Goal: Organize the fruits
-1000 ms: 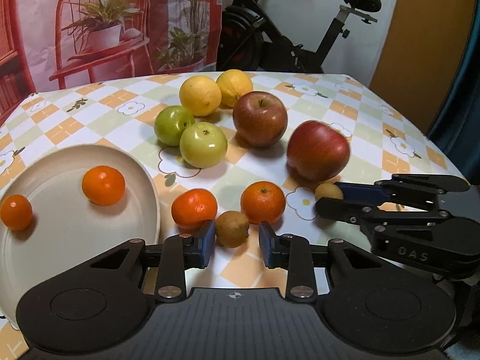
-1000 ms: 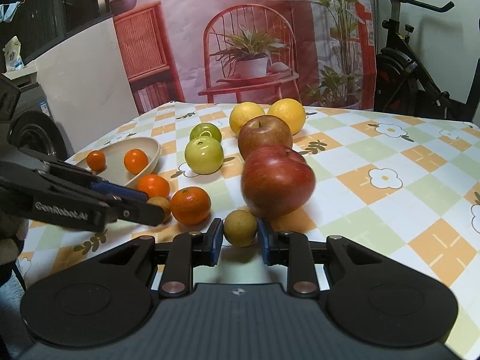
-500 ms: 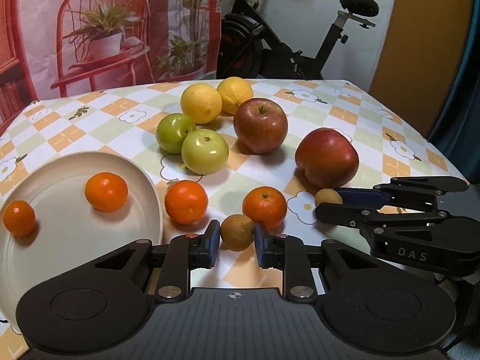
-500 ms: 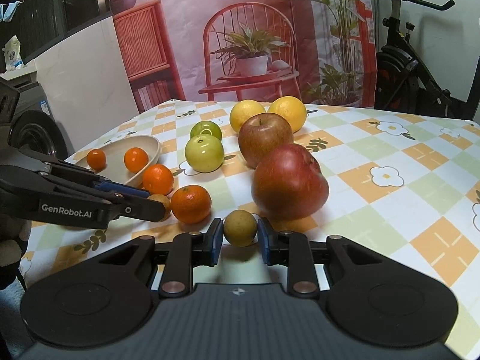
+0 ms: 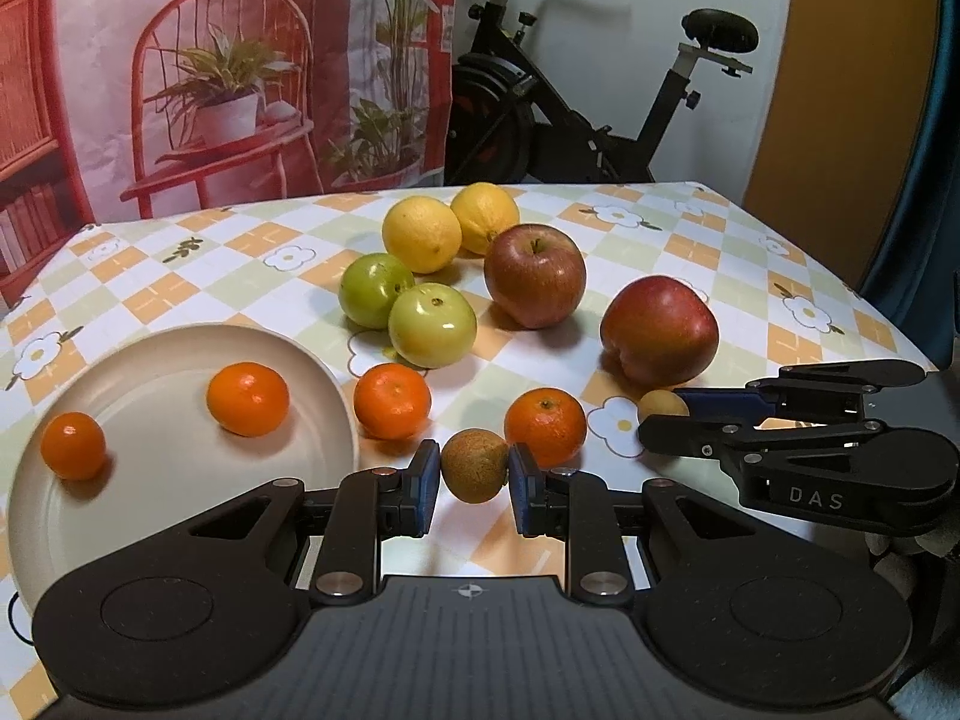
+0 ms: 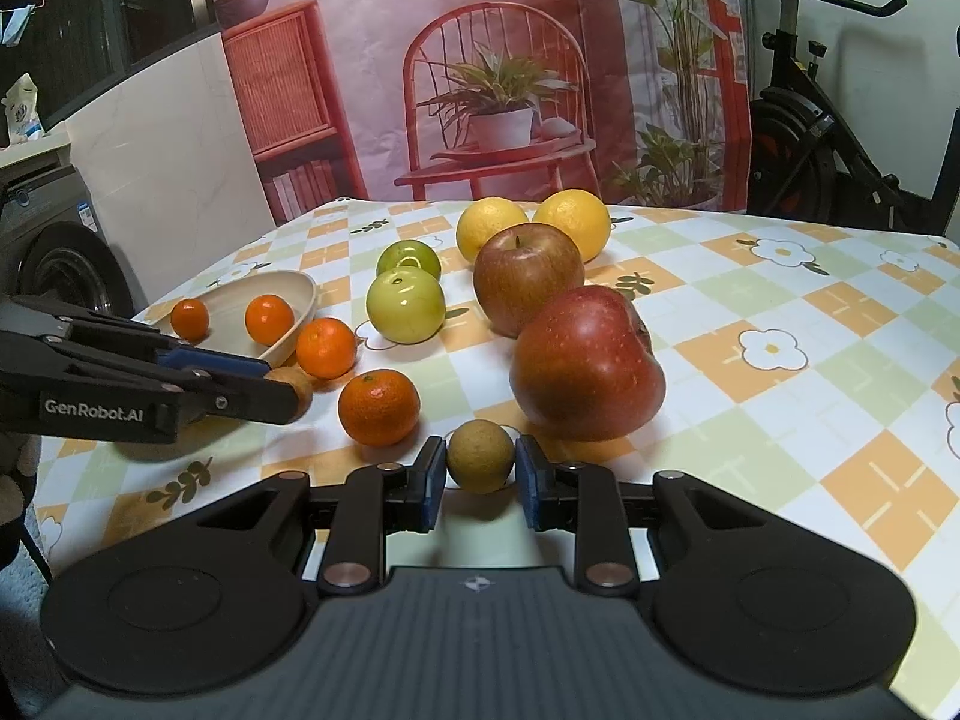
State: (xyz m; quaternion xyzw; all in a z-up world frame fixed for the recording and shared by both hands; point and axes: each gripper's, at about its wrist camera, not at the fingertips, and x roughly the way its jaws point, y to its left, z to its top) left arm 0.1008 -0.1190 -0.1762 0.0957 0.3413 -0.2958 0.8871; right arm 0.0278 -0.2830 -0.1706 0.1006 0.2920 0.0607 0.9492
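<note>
My left gripper (image 5: 474, 477) is shut on a small brown fruit (image 5: 475, 465), held just above the checked tablecloth. My right gripper (image 6: 480, 471) is shut on a second small brown fruit (image 6: 480, 455), which also shows in the left wrist view (image 5: 662, 405). A beige plate (image 5: 150, 480) at the left holds two mandarins (image 5: 248, 399). Two more mandarins (image 5: 392, 400) lie on the cloth by the plate. Two red apples (image 5: 659, 330), two green apples (image 5: 432, 324) and two lemons (image 5: 422, 234) sit further back.
The right gripper's body (image 5: 840, 462) lies low at the right in the left wrist view. The left gripper's body (image 6: 120, 384) lies at the left in the right wrist view. An exercise bike (image 5: 570, 114) and a printed backdrop stand behind the table.
Both grippers have closed onto their small brown fruits and lifted slightly. The left gripper pulled back and rose a little; the view shows more of the room.
</note>
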